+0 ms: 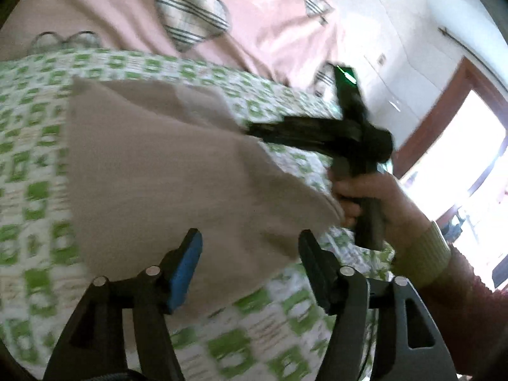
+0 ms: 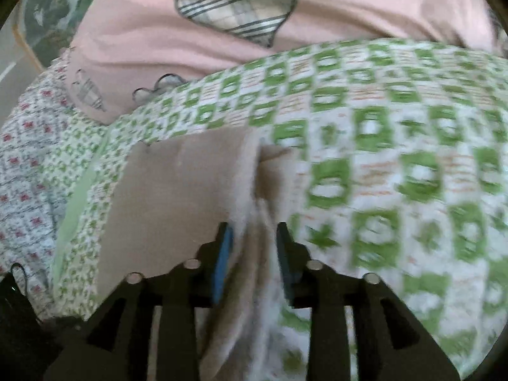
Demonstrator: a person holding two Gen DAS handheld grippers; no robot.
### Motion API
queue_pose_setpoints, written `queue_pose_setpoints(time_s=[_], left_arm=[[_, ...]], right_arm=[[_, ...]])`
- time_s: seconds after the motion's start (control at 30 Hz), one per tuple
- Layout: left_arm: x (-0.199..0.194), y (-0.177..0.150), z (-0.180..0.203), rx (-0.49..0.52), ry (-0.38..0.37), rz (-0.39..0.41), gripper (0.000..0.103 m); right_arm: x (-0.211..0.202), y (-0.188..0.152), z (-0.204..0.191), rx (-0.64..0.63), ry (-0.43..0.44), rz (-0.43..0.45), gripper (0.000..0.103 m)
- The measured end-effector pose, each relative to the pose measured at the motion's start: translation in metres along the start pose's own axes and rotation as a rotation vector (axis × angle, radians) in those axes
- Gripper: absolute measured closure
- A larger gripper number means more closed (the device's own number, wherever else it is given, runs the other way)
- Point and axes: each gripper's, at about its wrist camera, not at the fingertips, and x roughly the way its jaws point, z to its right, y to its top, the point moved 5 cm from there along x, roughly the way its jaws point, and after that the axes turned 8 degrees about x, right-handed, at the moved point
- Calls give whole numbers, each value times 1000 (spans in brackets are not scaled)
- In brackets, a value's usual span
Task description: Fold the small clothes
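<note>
A small beige garment lies on a green-and-white checked blanket. My left gripper is open just above the garment's near edge, with cloth showing between its fingers. My right gripper reaches in from the right, its tips at the garment's far right edge. In the right wrist view the right gripper is partly open, with a bunched fold of the beige garment rising between its fingers. Whether the pads press the cloth is blurred.
A pink sheet with plaid heart patches lies beyond the blanket. A red-flowered white cloth lies at the left. A bright wooden-framed doorway is at the right. The person's hand holds the right gripper.
</note>
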Motion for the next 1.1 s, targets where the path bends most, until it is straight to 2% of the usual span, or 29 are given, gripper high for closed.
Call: queue_pose_setpoints(time_s=[0.07,0.13,0.2,0.27,0.37,0.5,0.57,0.6,0.63,0.67,0.7,0.77,0.87,1.1], left_arm=[[-17,-2,-23,-50,48,21,29],[-21,0,-45,-96,80,31,24],[-19,2,-69,-158,107,22,24],[-11,4,-93,-232,93,6,24],[6,10,-122,-314,53,26,24],[41,13,-147,-384,-11,-27,24],[53,16,-156,-419,-61,-12,25],[56,18,-156,-422,-80,-3,31],[59,21,-156,-416,-101,1,36],[60,22,-155,-404,-102,-5,47],[59,23,-153,-389,-97,-4,55],[48,24,-148,-366,-107,11,62],[21,23,-142,-348,-111,23,64],[-74,4,-150,-277,-33,52,65]], right_arm=[[-9,-4,3,28,8,3,35],[-15,-8,2,59,73,5,24],[-14,-12,-2,77,127,-13,22],[-5,-16,-8,77,138,-43,22],[10,-18,-10,77,150,-75,22],[30,-21,-9,95,165,-130,22],[38,-23,-11,88,174,-150,22],[40,-23,-14,86,181,-154,24],[41,-25,-15,95,201,-166,38],[44,-28,-17,117,231,-192,57],[46,-30,-18,145,240,-204,58],[41,-32,-22,132,221,-181,66],[26,-37,-37,148,267,-155,70],[18,-77,-107,90,392,-144,70]])
